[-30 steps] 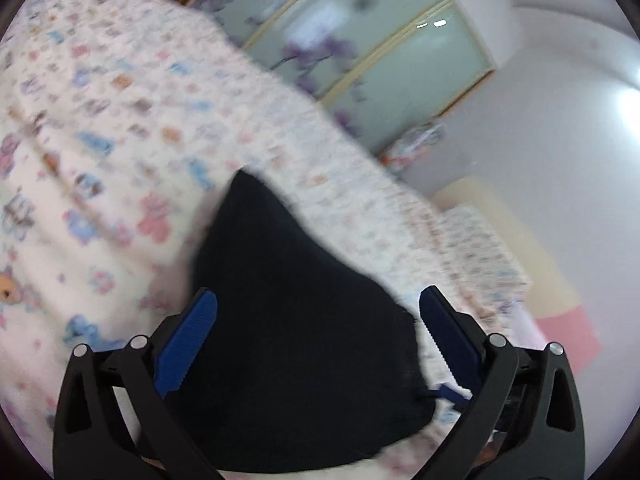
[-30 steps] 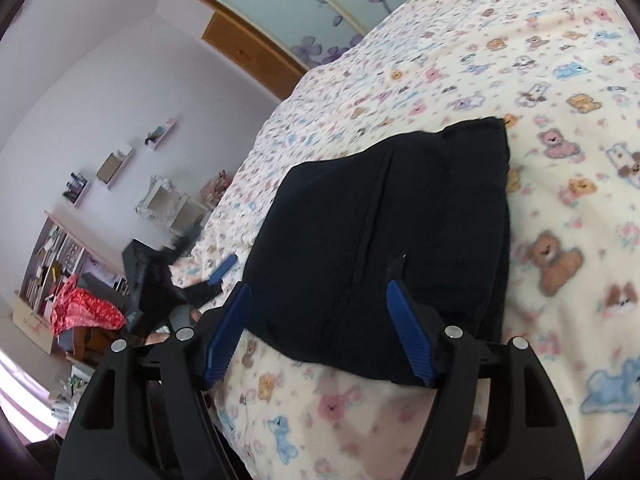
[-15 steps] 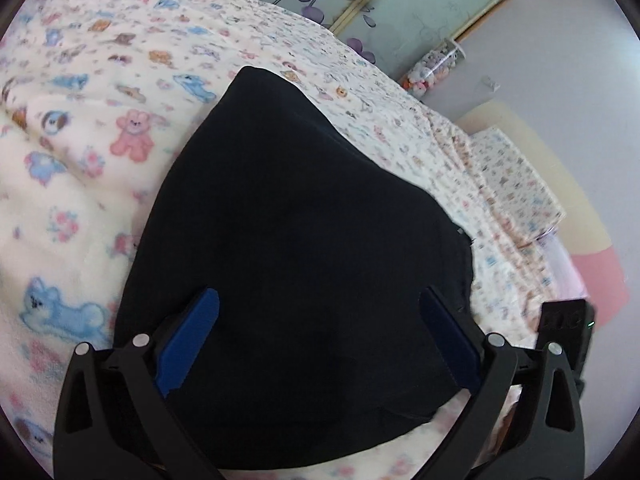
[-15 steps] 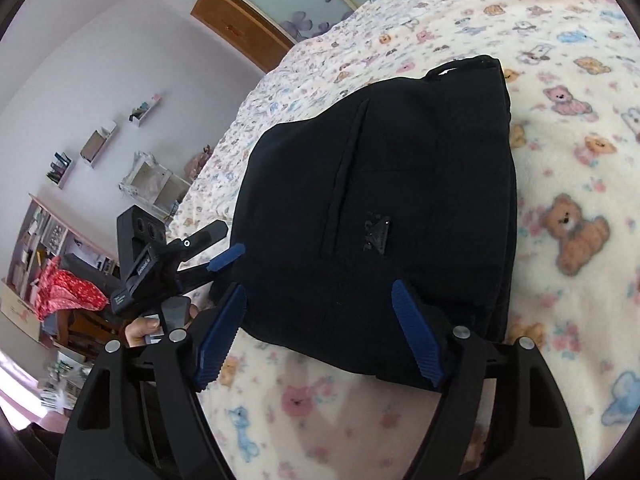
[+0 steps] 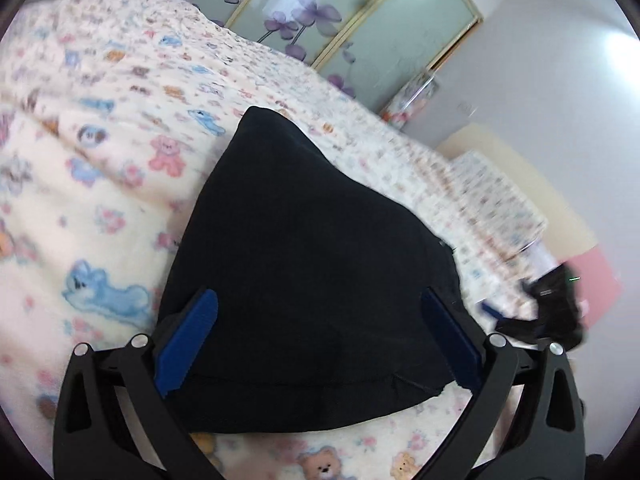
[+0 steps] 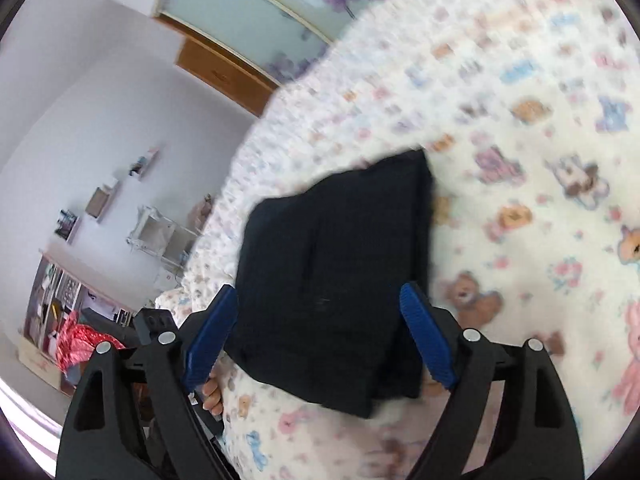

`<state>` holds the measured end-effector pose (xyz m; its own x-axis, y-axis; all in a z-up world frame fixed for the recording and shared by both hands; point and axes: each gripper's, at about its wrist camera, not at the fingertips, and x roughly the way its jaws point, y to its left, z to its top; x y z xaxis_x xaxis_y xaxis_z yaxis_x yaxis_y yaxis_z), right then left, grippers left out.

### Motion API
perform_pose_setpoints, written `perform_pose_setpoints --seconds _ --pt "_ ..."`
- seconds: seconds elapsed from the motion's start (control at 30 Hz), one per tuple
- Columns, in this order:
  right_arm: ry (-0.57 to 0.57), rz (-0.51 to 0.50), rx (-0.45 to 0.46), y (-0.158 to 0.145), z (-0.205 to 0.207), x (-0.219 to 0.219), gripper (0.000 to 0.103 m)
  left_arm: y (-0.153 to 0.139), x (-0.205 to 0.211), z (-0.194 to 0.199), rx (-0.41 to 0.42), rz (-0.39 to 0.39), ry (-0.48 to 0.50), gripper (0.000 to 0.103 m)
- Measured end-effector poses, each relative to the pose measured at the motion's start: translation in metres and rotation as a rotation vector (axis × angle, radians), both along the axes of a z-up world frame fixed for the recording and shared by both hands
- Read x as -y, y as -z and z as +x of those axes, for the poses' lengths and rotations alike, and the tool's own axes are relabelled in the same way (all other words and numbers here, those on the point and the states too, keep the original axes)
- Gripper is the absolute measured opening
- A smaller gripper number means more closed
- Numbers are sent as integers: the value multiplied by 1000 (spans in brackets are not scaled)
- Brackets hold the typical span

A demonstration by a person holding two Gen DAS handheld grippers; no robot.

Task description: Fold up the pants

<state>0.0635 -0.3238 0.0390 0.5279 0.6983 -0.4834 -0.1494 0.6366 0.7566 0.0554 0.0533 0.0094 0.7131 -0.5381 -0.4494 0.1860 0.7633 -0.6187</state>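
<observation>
Pulling back from the folded pants (image 5: 312,280) on the bed (image 5: 100,208), both grippers, left (image 5: 320,332) and right (image 6: 320,336), now hover with fingers wide apart, holding nothing; folding looks complete.

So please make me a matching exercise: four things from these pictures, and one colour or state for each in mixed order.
Things:
1. pants
2. blanket
3. left gripper
4. fingers

Colour or state:
a. blue
b. open, holding nothing
c. black, folded
d. cream with a teddy bear print

Pairs: 1-c, 2-d, 3-b, 4-a
</observation>
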Motion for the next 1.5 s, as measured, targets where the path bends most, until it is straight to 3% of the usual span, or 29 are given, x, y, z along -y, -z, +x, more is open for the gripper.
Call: perform_pose_setpoints --seconds 0.17,0.33,0.5,0.63,0.7,0.8,1.0,1.17,1.3,1.37,1.5 --pt "-12 -70 -126 31 21 -10 85 1 7 -2 26 44 -6 101" --pt "-63 -107 -123 33 28 -23 85 5 1 -3 31 3 -2 101" --pt "-129 -201 -111 36 38 -45 86 5 2 -3 31 13 -3 101" --pt "-97 -118 -98 40 41 -37 86 5 1 -4 32 13 -3 101" --pt "-102 -97 -68 39 37 -39 67 5 1 -4 33 12 -4 101" --pt "-100 -64 -19 36 31 -34 51 6 -2 -5 34 -4 -12 101" --pt "-149 13 153 22 18 -38 48 6 -11 -8 43 -64 -34 101" --pt "-125 32 145 39 27 -37 47 -12 -35 0 -54 -188 -91 101" --pt "-135 96 132 52 36 -32 47 -36 -50 24 -93 -103 -131 101" --pt "-140 99 144 53 35 -28 47 -42 -55 41 -123 -101 -136 101" --pt "-149 143 136 59 38 -21 47 -30 -43 86 -263 -129 -14 100"
